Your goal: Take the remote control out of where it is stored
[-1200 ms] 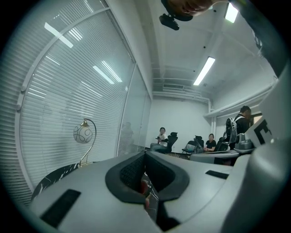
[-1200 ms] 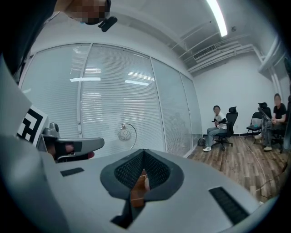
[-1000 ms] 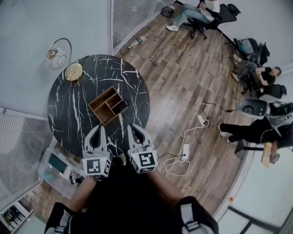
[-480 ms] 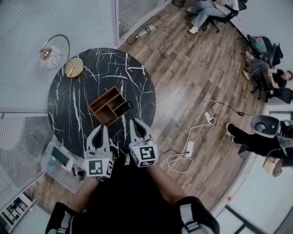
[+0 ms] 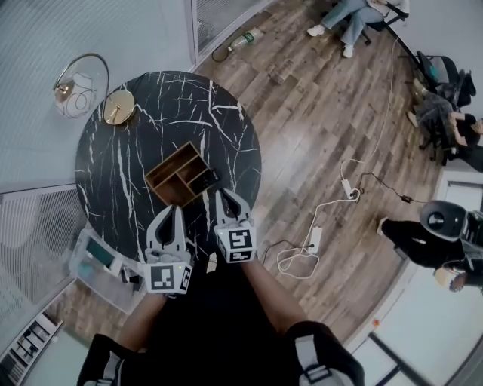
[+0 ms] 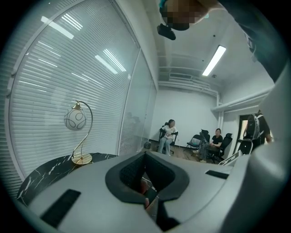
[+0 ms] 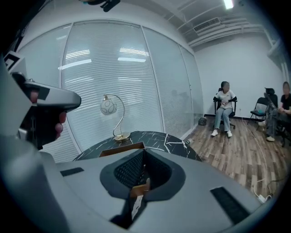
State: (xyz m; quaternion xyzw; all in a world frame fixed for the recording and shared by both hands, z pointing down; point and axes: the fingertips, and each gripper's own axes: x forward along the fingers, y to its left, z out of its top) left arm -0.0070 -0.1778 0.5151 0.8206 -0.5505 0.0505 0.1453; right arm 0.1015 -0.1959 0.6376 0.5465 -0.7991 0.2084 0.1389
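Note:
A wooden organiser box [image 5: 172, 167] with several compartments lies on the round black marble table [image 5: 128, 166]. The dark remote control [image 5: 204, 179] lies in the compartment on its right side. Both grippers hover over the table's near edge, short of the box. My left gripper [image 5: 173, 210] [image 6: 145, 154] is shut and empty. Closer to the box, my right gripper [image 5: 220, 194] [image 7: 143, 149] is also shut and empty, its tips just short of the remote's end. The box's rim [image 7: 122, 149] shows just past the jaws in the right gripper view.
A gold arc lamp with a globe [image 5: 74, 93] [image 6: 75, 119] [image 7: 108, 107] stands at the table's far left. A clear plastic bin [image 5: 96, 261] sits on the floor by the table. Cables and a power strip [image 5: 314, 240] lie on the wood floor. People sit on chairs [image 5: 355, 11] far off.
Both grippers have stayed shut and edged forward toward the box, the right one more. The head view has shifted, so the table sits a little higher in the frame.

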